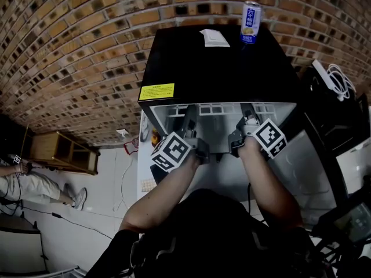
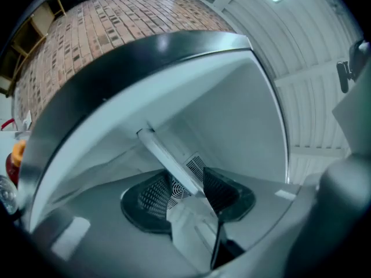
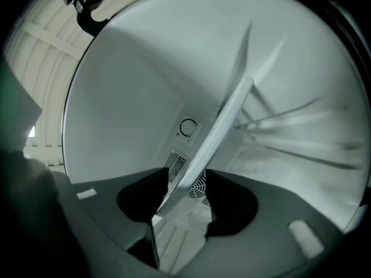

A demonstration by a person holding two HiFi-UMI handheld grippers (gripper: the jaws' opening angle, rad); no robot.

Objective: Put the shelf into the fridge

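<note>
Shelf (image 3: 223, 117) inside the white cavity of the black fridge (image 1: 220, 68), thin pale edge slanting from near toward the far rear wall. Left hand-held gripper (image 2: 186, 191) at the fridge mouth: jaws apart, shelf edge passing between them, lying against 1 pad, a gap at the other with the rear fan grille (image 2: 174, 185) visible through it. Right hand-held gripper (image 3: 186, 197) just beside it: jaws spread wide, shelf edge running between the 2 pads without being squeezed, round dial (image 3: 187, 127) on the rear wall beyond. On the fridge top, far right, 1 upright drink can (image 1: 250, 22), white card (image 1: 214, 37) just left of it; yellow label (image 1: 156, 91) at the near left corner. Brick wall (image 1: 87, 51) behind.
</note>
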